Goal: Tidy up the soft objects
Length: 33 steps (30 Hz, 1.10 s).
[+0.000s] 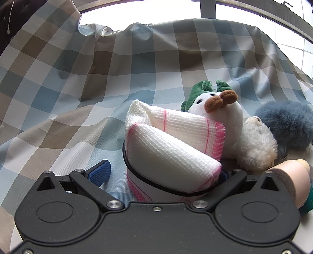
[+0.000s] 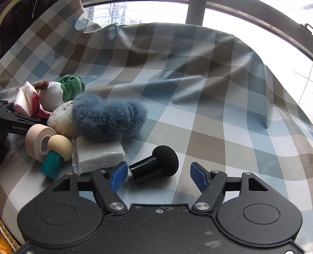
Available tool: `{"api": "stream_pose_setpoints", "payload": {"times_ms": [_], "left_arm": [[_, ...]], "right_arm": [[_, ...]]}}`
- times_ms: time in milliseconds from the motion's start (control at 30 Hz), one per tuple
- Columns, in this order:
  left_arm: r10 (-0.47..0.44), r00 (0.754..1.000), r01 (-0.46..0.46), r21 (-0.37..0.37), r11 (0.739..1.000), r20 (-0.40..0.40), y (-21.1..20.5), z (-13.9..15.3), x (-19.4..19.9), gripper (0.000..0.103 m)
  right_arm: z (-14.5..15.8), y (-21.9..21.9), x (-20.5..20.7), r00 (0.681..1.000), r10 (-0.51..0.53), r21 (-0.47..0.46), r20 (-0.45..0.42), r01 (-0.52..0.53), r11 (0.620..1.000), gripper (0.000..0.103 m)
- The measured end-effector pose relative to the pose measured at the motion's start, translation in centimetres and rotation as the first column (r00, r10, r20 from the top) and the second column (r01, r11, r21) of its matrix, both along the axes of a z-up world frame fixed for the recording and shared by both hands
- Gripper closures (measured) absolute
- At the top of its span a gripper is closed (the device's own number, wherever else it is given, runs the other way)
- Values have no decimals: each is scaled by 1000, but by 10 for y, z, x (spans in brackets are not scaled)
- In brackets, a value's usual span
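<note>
Both tongs tilt downward: the right tongs (image 2: 159, 174) stand parted and empty, the left tongs (image 1: 162, 172) spread wide.

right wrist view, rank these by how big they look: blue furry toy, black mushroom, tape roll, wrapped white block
1. blue furry toy
2. wrapped white block
3. black mushroom and tape roll: look alike, no ranking

Black sponge (image 2: 156, 164) lies between parted right tongs (image 2: 158, 173)

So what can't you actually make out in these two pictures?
- Left view: the left gripper's right pad, hidden behind the white cloth.
- Left view: tape roll, mostly hidden by the gripper body.
- Right view: white plush, half buried under the blue fluffy toy.
- Right view: city beyond the window, washed out by glare.
</note>
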<state>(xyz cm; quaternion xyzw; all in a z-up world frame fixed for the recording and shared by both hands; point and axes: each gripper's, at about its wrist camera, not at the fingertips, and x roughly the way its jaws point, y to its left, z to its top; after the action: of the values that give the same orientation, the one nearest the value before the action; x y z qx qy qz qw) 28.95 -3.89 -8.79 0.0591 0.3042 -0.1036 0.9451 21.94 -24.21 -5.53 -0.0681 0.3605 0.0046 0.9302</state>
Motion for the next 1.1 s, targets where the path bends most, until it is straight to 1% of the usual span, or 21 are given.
{"api": "stream_pose_setpoints", "payload": {"times_ms": [133,200,367,500,600,667,800,833,900,967,1000,1067,1100], "left_arm": [[0,1000,0,0,1000,0,0,0,0,2],[0,1000,0,0,1000,0,0,0,0,2],[0,1000,0,-1,1000,0,0,0,0,2],[0,1000,0,-2,1000,-1,0,0,0,2],[0,1000,0,-2,1000,0,0,0,0,2],[0,1000,0,-1,1000,0,0,0,0,2],[0,1000,0,-4,1000,-1,0,0,0,2],[0,1000,0,-5,1000,0,0,0,0,3],[0,1000,0,-8,1000,1,1,1,0,6],[-11,1000,11,-22,1000,4,3,1,-1,16],[-15,1000,15,-27,1000,6,3,1,-1,18],[-19,1000,19,-30,999,19,4,2,-3,30],[-22,999,23,-32,999,25,4,2,-4,32]], "right_arm": [[-11,3,11,1000,-9,-9,-11,9,1000,37],[-10,5,10,1000,0,-4,-3,0,1000,48],[-9,11,11,1000,-21,-12,-2,21,1000,47],[-7,15,11,995,-97,2,-18,97,995,48],[-4,14,6,980,-196,52,-29,198,979,48],[-2,13,-1,969,-245,89,-24,247,965,48],[-2,3,-12,950,-312,188,-26,311,932,47],[-2,2,-13,948,-317,196,-24,315,929,47],[-2,1,-14,943,-333,180,-8,329,927,47],[-3,0,-13,938,-347,165,-3,343,925,47],[-3,-1,-13,937,-349,168,-3,344,924,47],[-2,-1,-13,937,-349,166,4,344,924,47],[-2,0,-13,937,-350,158,10,344,925,47]]}}
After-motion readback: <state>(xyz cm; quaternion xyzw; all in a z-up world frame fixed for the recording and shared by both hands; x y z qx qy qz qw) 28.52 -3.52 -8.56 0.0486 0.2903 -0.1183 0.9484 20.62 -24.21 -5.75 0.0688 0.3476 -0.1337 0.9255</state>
